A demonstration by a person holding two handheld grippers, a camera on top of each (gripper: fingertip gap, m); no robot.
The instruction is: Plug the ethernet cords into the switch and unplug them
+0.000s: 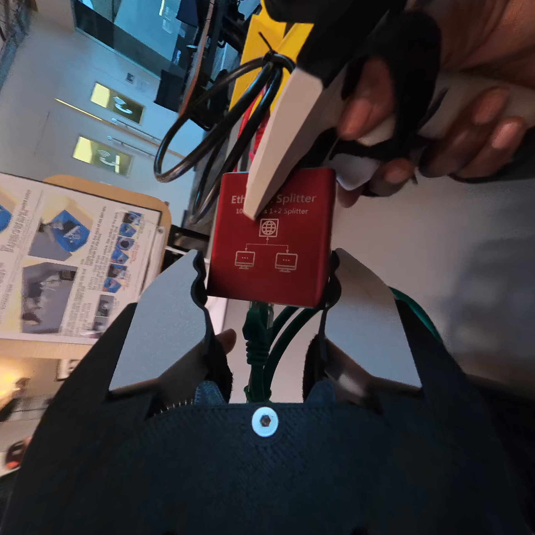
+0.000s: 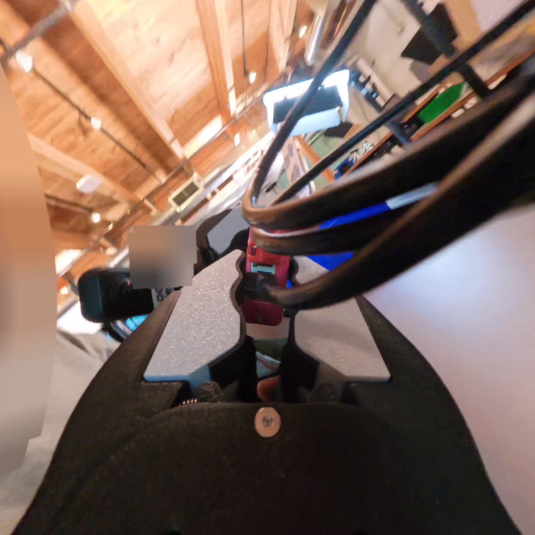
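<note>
From my left wrist view, my left gripper (image 1: 267, 278) is clamped on the red switch (image 1: 270, 246): its two grey fingers (image 1: 170, 312) press on the box's opposite side edges, near the end closest to me. The switch's broad printed face is turned up toward my camera. A green ethernet cord (image 1: 256, 341) is plugged into the near end of the switch and runs back between my fingers toward the gripper's base. Beyond the far end of the switch, a black ethernet cord (image 1: 185, 150) loops off to the left, bundled with a tie. My right gripper (image 1: 278, 139) comes in from ahead and to the right, one grey finger lying across the far part of the switch's face; a hand (image 1: 428, 115) in a fingerless black glove holds it. The pale table (image 1: 434, 246) lies to the right, and a printed sheet (image 1: 78, 260) sits off to the left.

From my right wrist view, my right gripper (image 2: 266, 278) is narrowed around the black plug (image 2: 254, 285) seated in the end of the switch (image 2: 265, 312), which stands edge-on between my fingertips. Whether the pads actually bite on the plug I cannot tell. The black ethernet cord (image 2: 376, 202) arcs away up and to the right in thick loops, close to my lens. Just past the switch sits the left gripper (image 2: 225, 234).
</note>
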